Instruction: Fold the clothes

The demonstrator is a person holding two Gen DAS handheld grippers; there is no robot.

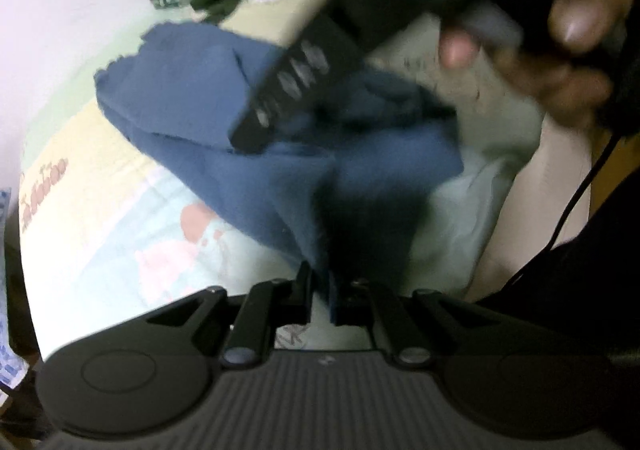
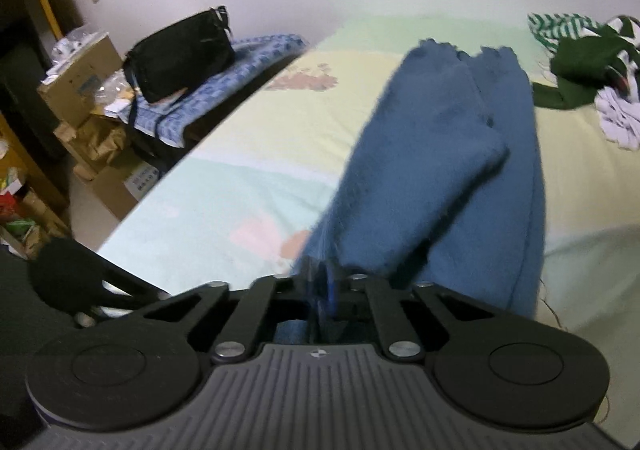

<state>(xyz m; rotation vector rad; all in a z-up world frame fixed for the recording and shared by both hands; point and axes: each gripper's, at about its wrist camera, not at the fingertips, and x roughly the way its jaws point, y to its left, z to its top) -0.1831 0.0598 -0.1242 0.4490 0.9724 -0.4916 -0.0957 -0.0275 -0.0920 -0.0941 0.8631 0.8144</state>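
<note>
Blue garment blurred, edge claw-hidden

No text can be read; the bedsheet bears reddish lettering, too blurred to make out.

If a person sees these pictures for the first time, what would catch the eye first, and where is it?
Most striking is the blue garment stretched along the middle of the bed, with both grippers, left and right, shut on its near edge. Next comes the pile of green and striped clothes at the bed's far right corner.
</note>
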